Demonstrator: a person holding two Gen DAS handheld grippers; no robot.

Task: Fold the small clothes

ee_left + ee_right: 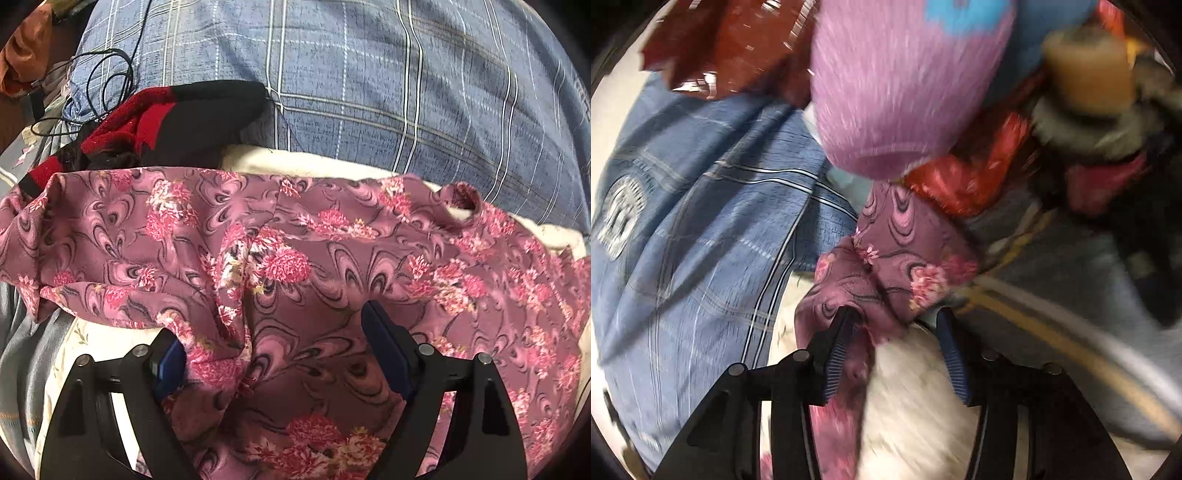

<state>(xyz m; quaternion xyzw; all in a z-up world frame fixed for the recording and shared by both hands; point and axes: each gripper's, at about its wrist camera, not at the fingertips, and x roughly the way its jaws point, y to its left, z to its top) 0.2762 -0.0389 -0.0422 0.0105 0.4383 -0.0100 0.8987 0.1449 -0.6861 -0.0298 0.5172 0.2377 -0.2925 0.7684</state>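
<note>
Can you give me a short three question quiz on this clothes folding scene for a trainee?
1. True or false: the left tool is open with the pink floral garment lying between its fingers.
2. Multiple choice: in the left wrist view, what lies beyond the garment's far left corner? A. a red and black knit item B. a white towel C. a green cap
3. Fill in: in the right wrist view, the blue plaid cloth lies to the ____ of the right tool.

Key: 1 true; 2 A; 3 left
</note>
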